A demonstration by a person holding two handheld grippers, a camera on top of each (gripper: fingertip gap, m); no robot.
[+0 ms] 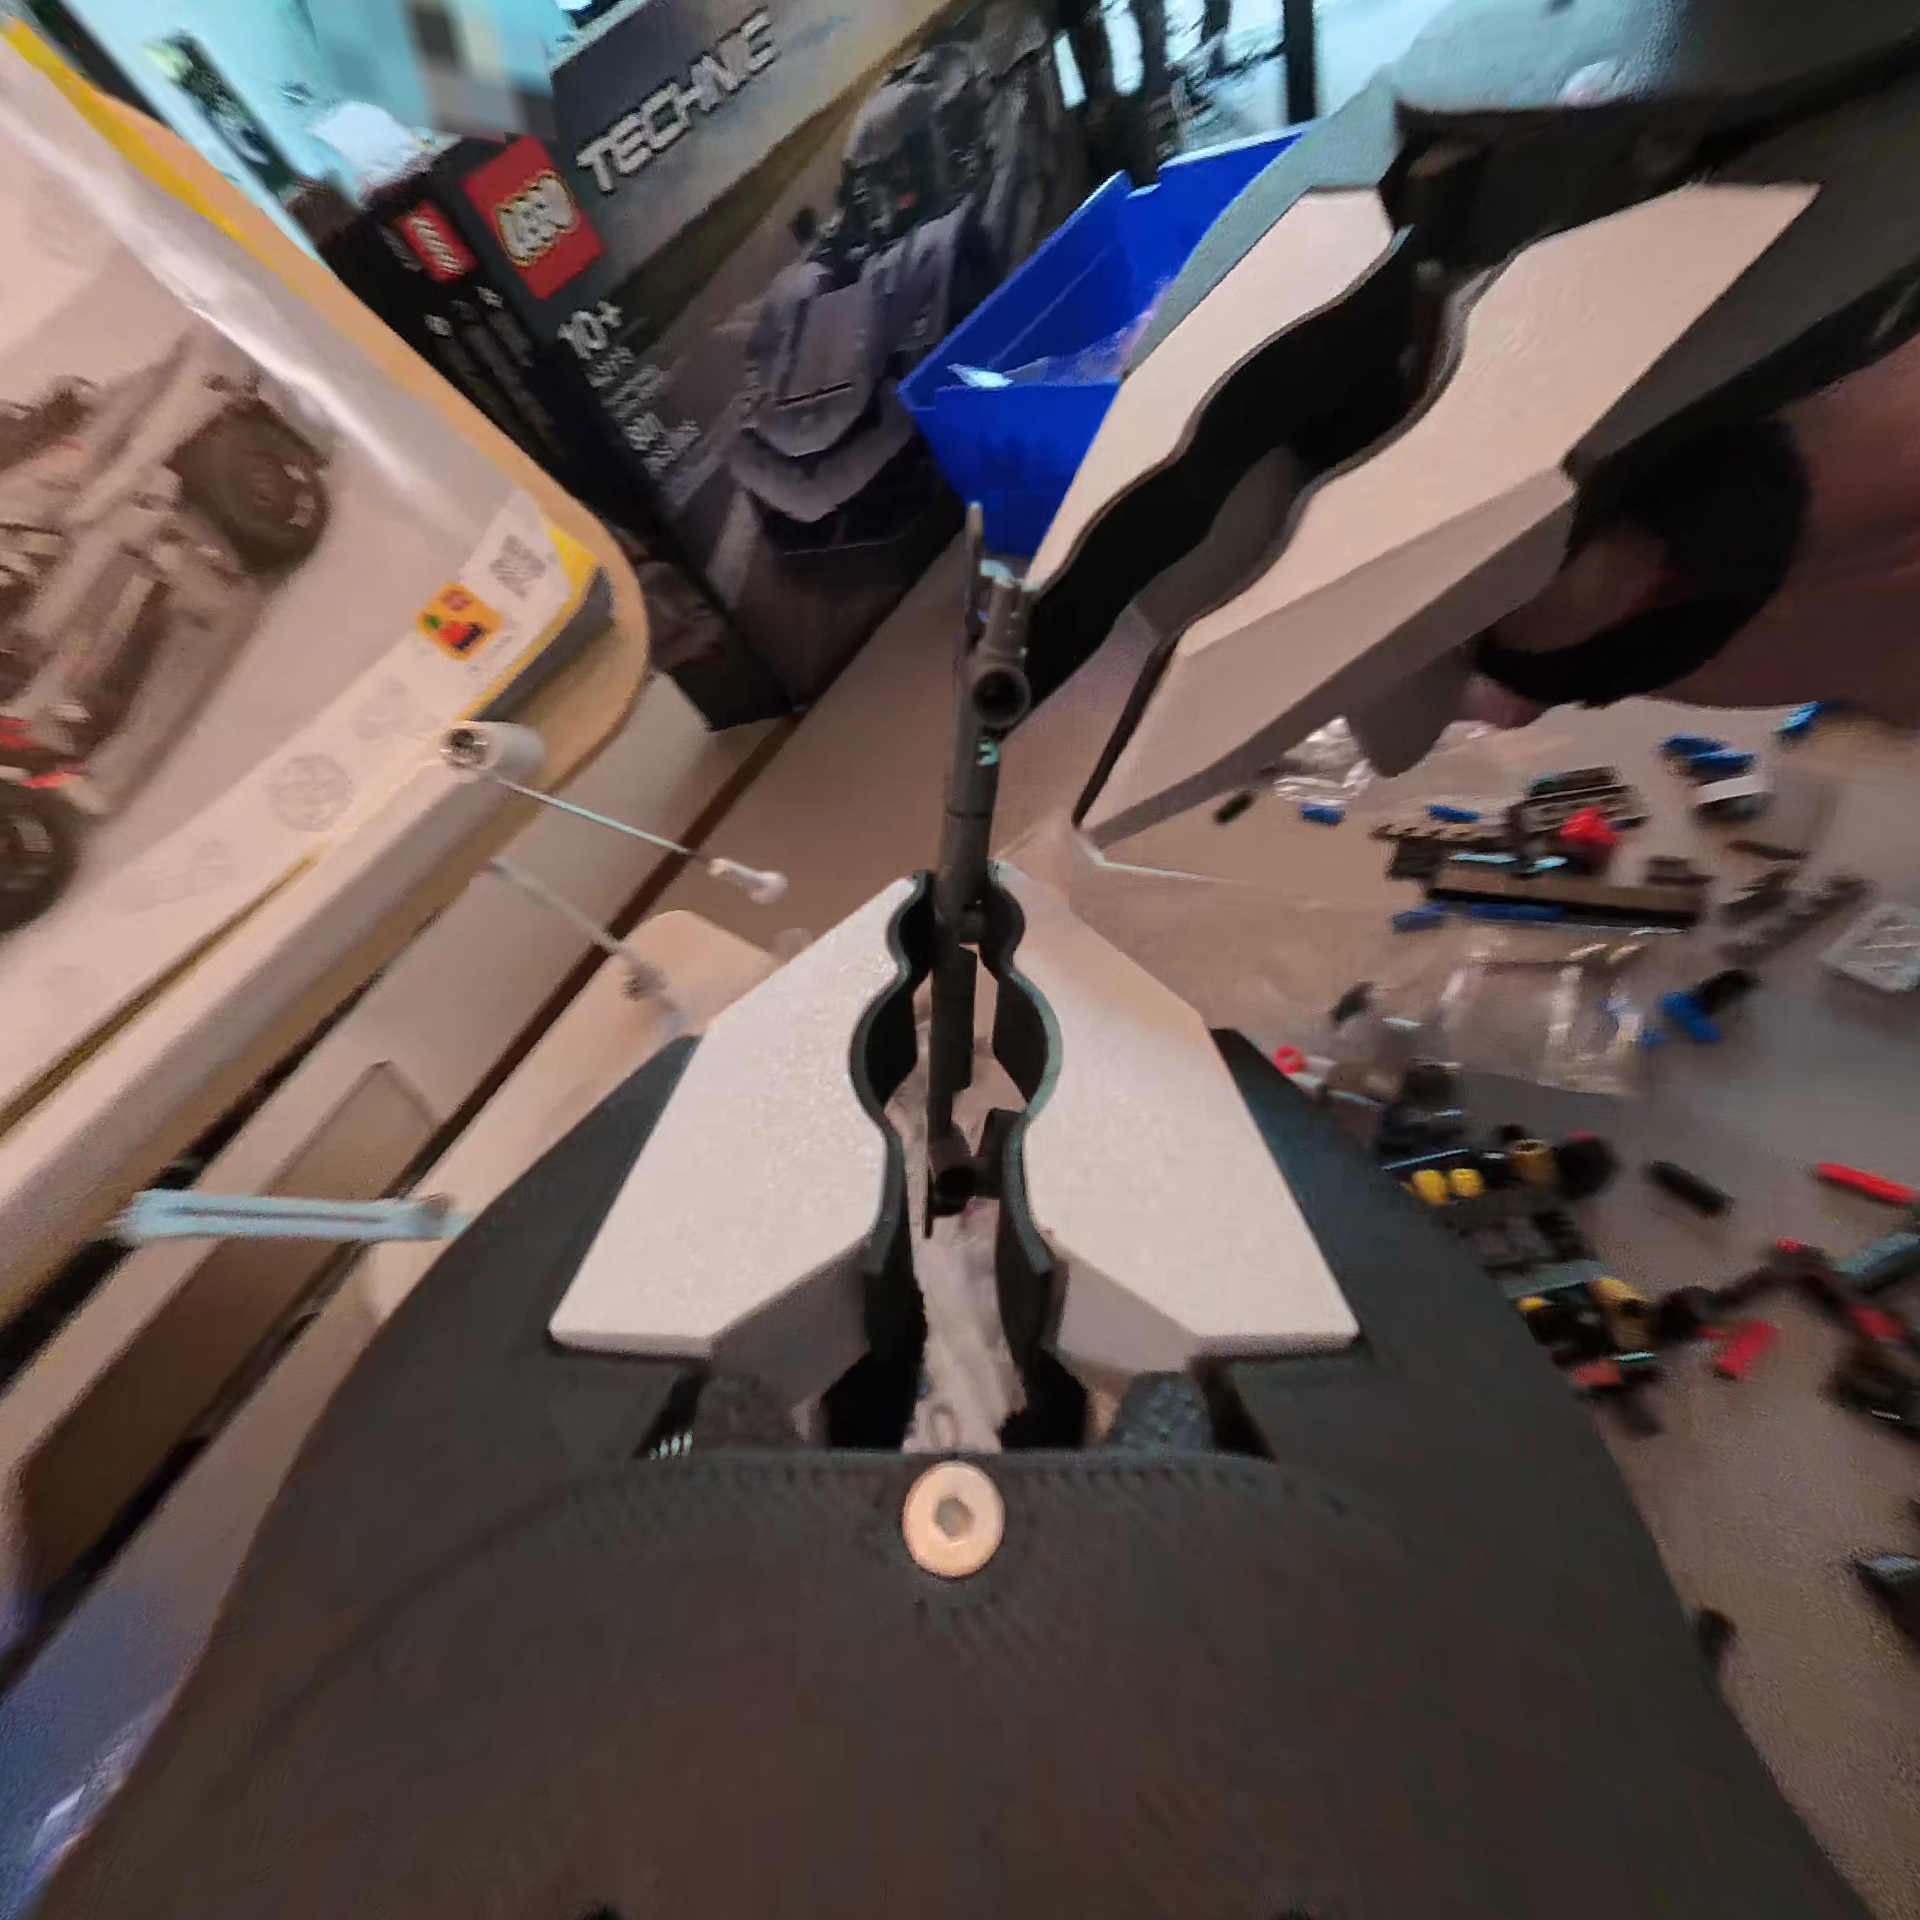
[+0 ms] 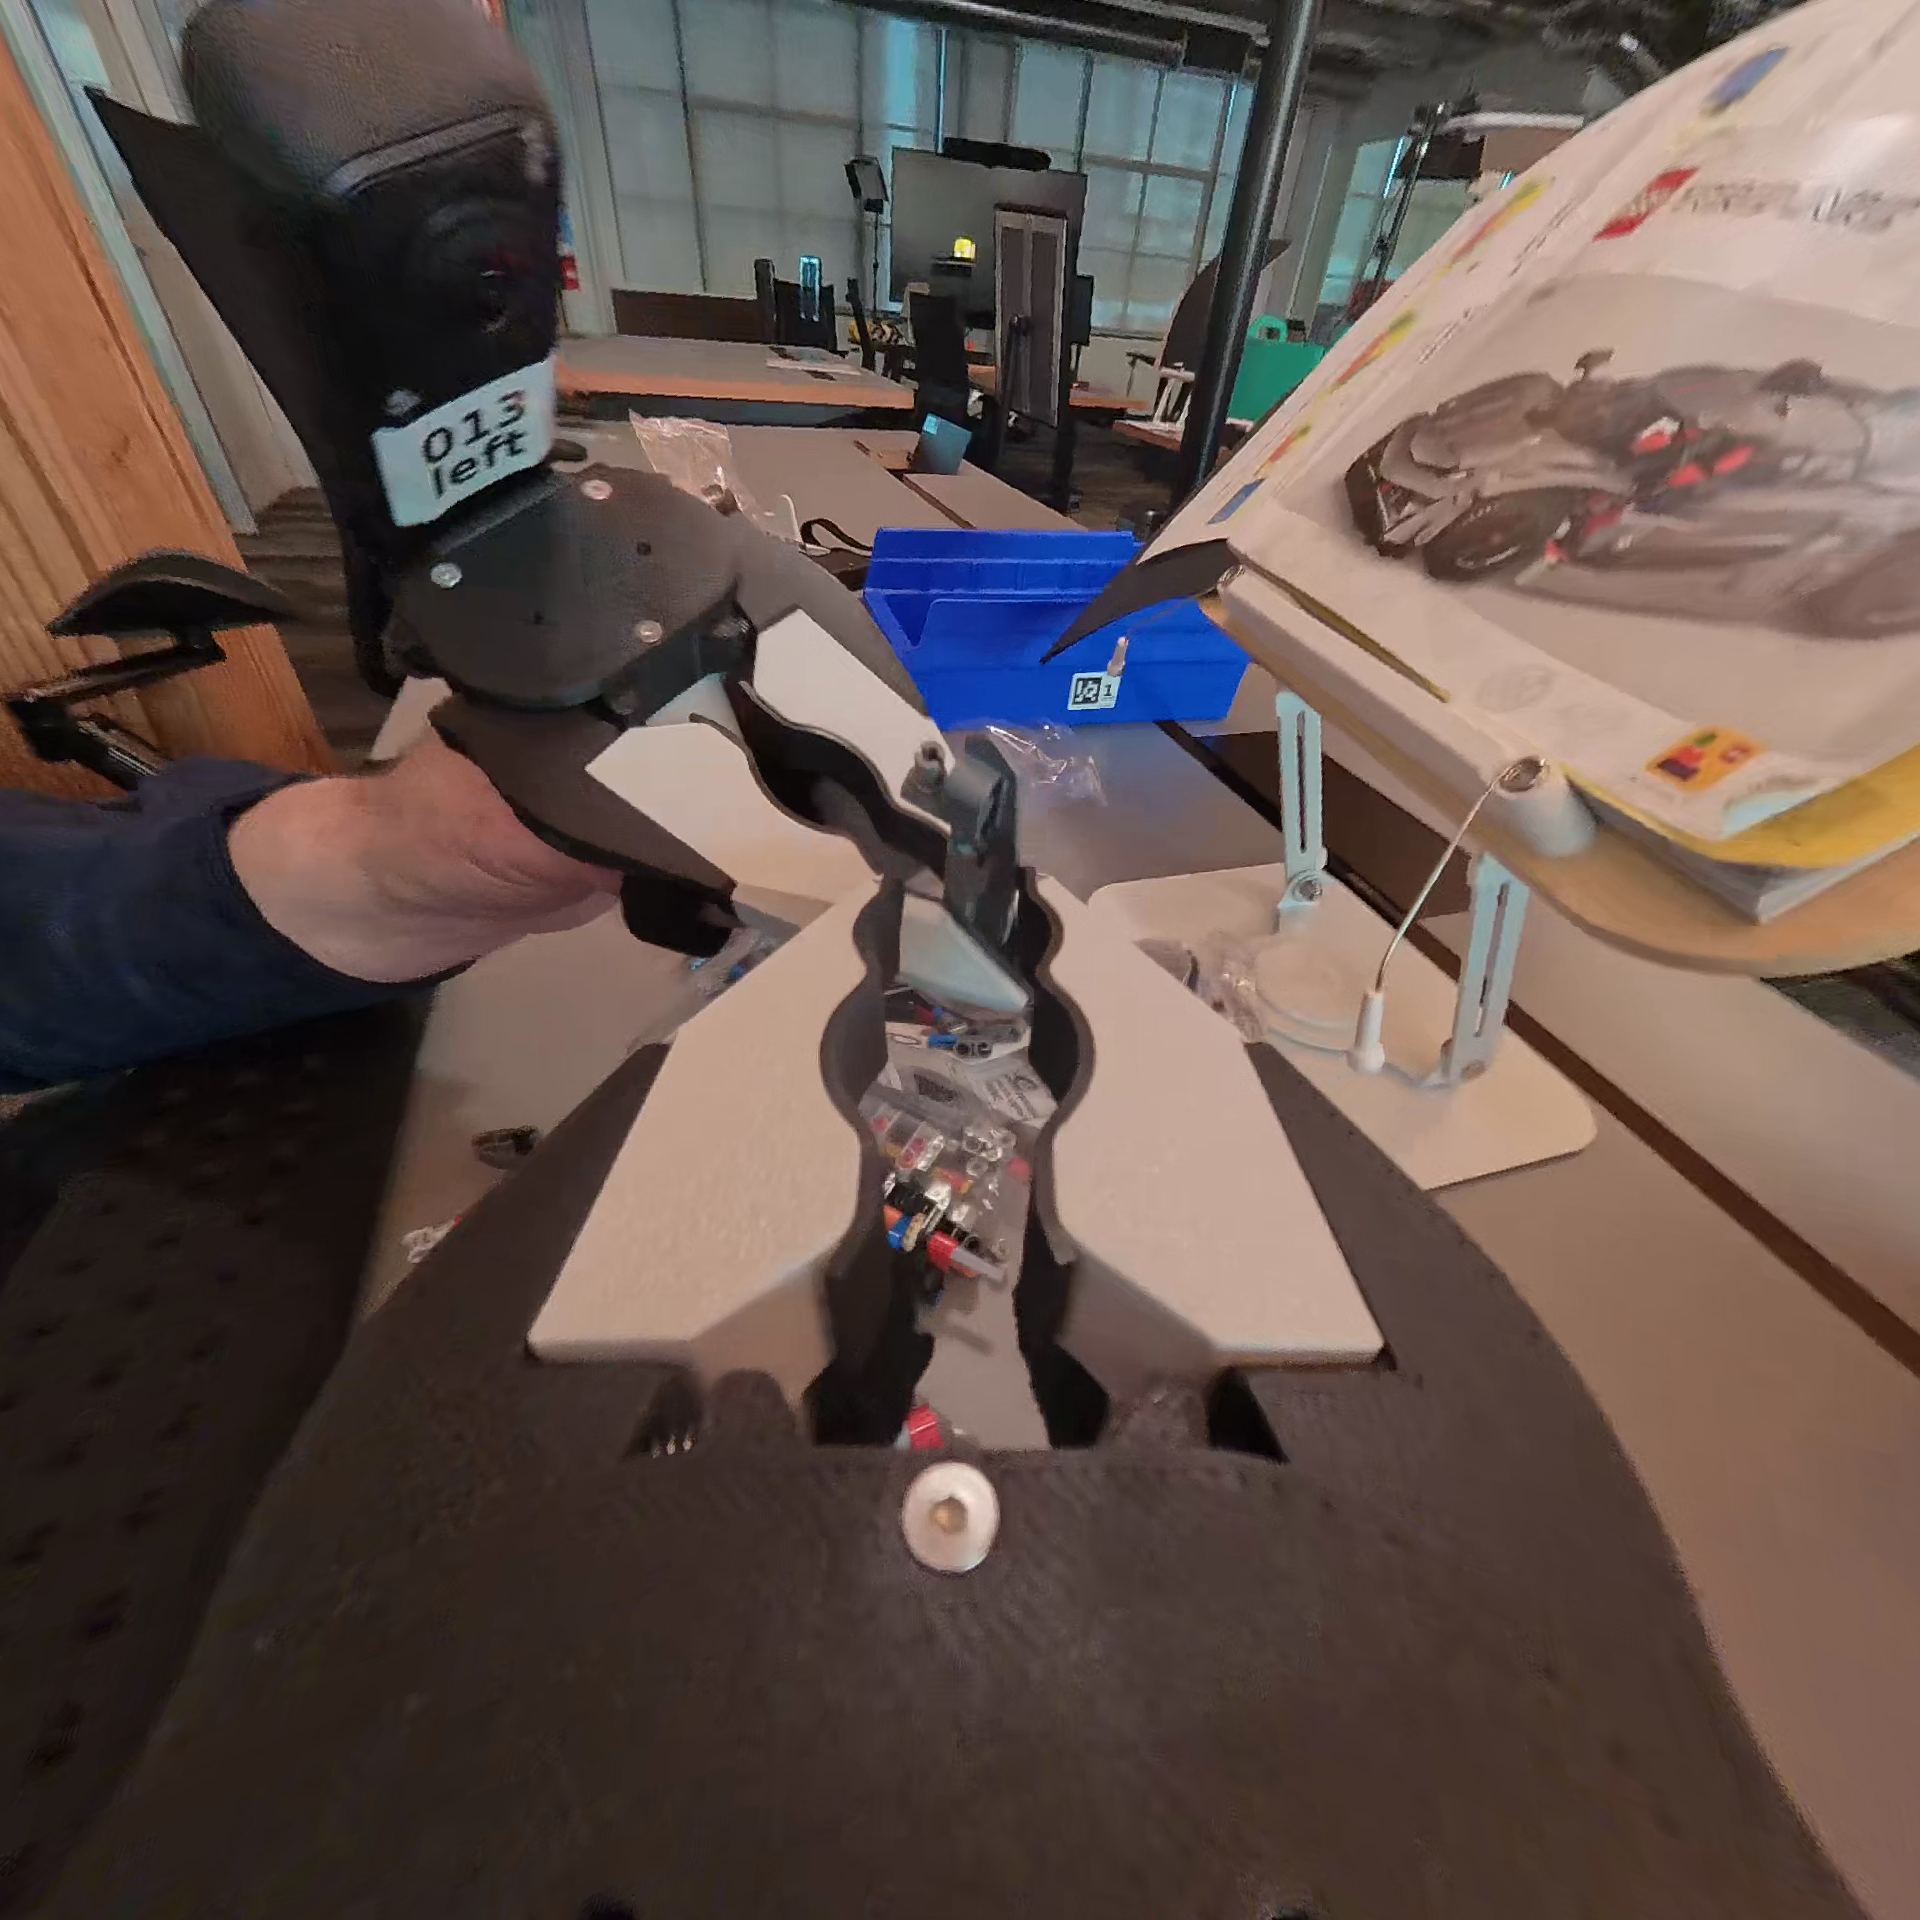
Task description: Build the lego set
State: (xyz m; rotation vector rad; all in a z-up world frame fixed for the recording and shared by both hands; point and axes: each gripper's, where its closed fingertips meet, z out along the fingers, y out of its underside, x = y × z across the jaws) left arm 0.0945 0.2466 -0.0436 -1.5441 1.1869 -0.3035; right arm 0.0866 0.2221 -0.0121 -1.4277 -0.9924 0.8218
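A: Progress?

B: Early, by my read. The left gripper (image 1: 956, 914) is clamped on a thin dark beam (image 1: 966, 790), a narrow sub-assembly that sticks up past the fingertips. The right gripper (image 2: 961, 894) meets it at the top end.

A: Is the right one holding anything?

B: Its tips are nearly together around a small grey piece (image 2: 982, 821) at the beam's end. In the left wrist view its jaws stand a little apart along their length. Whether the tips are actually pinching the piece, I cannot tell.

A: So a join in hand?

B: Looks like it: both tools held up in the air over the table (image 2: 1662, 1299), fitting or seating a small part on the beam.

A: The rest of the set?

B: Mostly loose. Parts (image 1: 1538, 1195) are scattered across the table, black, blue, red and yellow, with clear bags (image 1: 1538, 997) among them. One larger dark build (image 1: 1558, 862) sits farther off; blurred, so I cannot say how complete. The booklet (image 2: 1621, 436) is propped on a stand (image 2: 1455, 1039), showing a dark car. A blue bin (image 2: 1039, 623) and set boxes (image 1: 727, 343) stand behind.

A: Left to do?

B: Nearly everything. No car-shaped body is in sight; judging from the pile, many steps remain.
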